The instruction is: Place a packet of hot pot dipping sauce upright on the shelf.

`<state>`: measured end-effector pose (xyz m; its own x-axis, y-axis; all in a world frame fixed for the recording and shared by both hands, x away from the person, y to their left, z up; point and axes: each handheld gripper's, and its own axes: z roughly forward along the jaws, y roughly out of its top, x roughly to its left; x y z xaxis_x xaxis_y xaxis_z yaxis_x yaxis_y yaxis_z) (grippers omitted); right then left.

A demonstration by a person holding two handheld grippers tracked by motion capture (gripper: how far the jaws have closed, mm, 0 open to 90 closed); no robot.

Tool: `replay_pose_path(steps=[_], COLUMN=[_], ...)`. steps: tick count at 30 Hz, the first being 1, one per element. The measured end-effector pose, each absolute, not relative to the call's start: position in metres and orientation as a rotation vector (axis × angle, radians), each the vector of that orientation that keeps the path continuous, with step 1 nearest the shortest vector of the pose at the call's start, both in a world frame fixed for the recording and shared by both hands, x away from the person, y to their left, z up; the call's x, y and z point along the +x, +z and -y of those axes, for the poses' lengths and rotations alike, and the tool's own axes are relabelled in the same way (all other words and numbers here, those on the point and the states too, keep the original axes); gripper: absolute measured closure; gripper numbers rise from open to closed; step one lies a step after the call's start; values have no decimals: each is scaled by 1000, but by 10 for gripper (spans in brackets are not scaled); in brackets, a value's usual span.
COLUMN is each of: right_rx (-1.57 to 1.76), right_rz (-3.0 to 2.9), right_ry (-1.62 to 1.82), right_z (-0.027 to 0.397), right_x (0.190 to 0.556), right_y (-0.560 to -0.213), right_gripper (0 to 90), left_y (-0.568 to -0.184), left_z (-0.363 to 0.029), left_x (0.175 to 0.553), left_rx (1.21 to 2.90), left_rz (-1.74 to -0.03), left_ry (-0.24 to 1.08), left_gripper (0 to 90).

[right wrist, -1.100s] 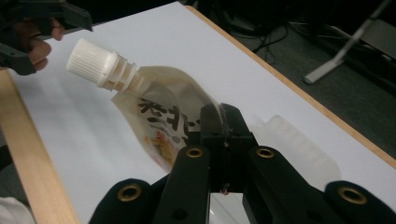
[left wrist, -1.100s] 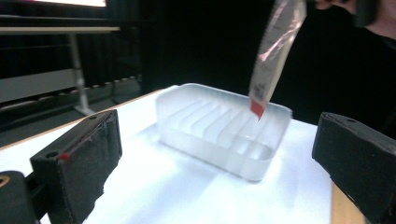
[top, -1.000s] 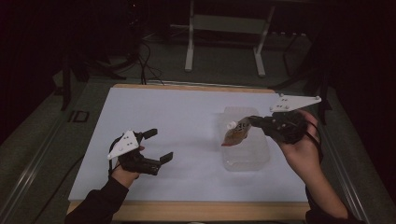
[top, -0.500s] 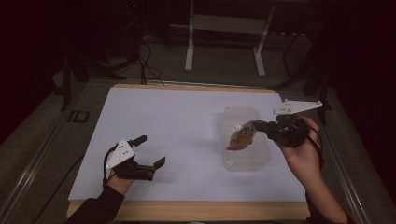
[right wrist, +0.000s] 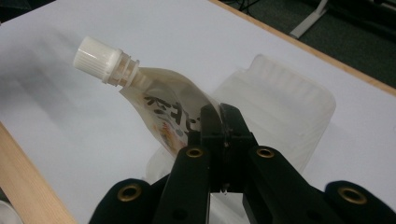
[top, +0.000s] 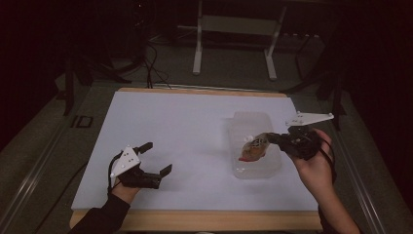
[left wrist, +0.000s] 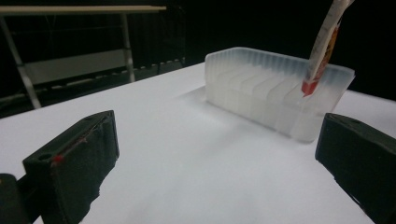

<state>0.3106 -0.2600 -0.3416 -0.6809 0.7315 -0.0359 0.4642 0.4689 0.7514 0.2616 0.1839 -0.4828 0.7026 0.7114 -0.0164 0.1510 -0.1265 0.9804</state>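
A spouted pouch (top: 253, 147) with a white cap, dark print and a red bottom edge hangs over a clear ribbed plastic bin (top: 253, 124). My right gripper (top: 275, 140) is shut on the pouch (right wrist: 173, 116), jaws pinched together on its side. The pouch's red end (left wrist: 314, 79) dips into the near end of the bin (left wrist: 261, 93). My left gripper (top: 156, 158) rests open near the table's front left, with nothing between its black pads (left wrist: 74, 158). The bin (right wrist: 289, 107) lies below and behind the pouch in the right gripper view.
A white sheet (top: 185, 131) covers the table, with a wooden edge (top: 195, 219) at the front. Beyond the far edge stand a metal frame (top: 234, 29) and cables on a dark floor.
My right gripper has lowered the pouch towards the near end of the bin. My left gripper has drawn back towards the front left of the table, still open.
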Motion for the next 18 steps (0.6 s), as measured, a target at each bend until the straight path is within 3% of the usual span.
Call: replay_pose_path(steps=[18], right_rx=[1055], right_rz=[-2341], right_ry=[1081], right_z=[270], right_x=[314], right_y=[-350], right_gripper=[900], left_y=[-487], left_z=[-182], left_x=[262], left_rx=[1671], left_rz=[-683], left_ry=[538], left_gripper=[0])
